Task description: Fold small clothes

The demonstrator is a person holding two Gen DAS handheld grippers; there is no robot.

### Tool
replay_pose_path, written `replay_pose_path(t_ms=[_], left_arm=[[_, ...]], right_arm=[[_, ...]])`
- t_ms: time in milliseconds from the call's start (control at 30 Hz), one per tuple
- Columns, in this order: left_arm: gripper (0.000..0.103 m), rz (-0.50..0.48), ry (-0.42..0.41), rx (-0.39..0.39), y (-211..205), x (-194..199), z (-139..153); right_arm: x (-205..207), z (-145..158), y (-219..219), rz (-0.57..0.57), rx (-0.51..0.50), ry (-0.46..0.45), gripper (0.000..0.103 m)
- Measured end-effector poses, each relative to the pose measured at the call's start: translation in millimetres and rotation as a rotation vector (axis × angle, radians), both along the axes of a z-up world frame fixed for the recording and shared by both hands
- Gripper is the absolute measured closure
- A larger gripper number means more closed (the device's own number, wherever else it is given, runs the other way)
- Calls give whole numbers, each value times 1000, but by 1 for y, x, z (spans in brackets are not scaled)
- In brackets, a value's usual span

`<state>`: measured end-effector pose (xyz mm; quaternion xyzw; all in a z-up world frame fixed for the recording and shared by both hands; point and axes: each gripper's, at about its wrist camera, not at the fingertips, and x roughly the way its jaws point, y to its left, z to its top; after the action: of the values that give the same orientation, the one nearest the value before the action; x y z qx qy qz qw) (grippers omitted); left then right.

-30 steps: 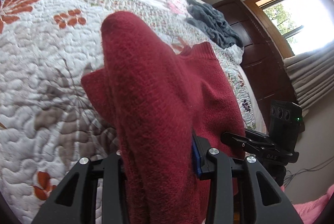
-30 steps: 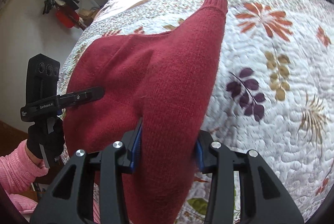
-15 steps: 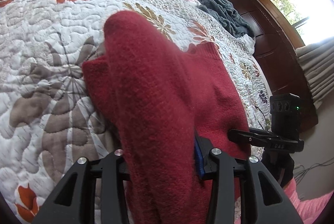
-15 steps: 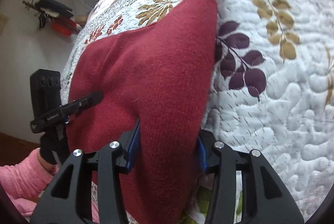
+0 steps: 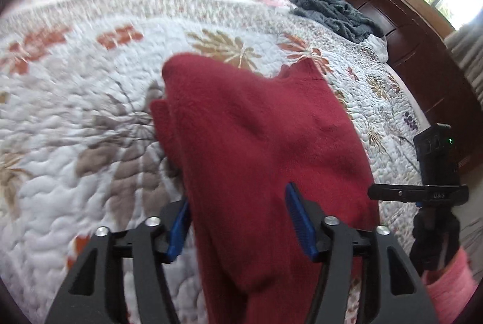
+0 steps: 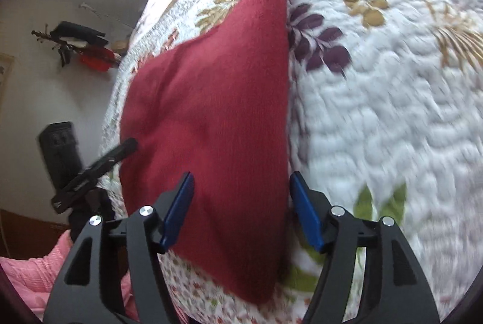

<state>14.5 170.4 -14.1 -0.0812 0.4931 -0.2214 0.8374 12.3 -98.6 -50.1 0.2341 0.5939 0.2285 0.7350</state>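
Faintly legible "DAS" on right gripper (image 5: 418,194), red sweater (image 5: 259,142), floral quilt (image 5: 90,112)

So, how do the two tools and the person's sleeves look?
Both the left tool and the right tool have black angular frames, silver round bolts and blue ribbed pads. The sleeves are pink knit, and a dark glove covers the right hand.
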Motion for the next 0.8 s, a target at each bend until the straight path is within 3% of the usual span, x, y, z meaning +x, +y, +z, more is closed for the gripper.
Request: replay_pose_path(t_ms=[100, 333, 500, 667, 800], left_arm=[[35, 7, -41, 49, -2, -25, 10], [36, 25, -26, 82, 8, -55, -8], [35, 35, 11, 93, 20, -65, -27], [35, 51, 55, 46, 28, -64, -44], [35, 56, 46, 42, 28, -67, -46]], right_arm=[[-19, -6, 0, 2, -18, 30, 38], [-37, -10, 5, -8, -43, 58, 61], [-45, -14, 11, -3, -76, 68, 66], [-44, -27, 17, -8, -117, 83, 68], [-39, -31, 17, -40, -88, 104, 67]])
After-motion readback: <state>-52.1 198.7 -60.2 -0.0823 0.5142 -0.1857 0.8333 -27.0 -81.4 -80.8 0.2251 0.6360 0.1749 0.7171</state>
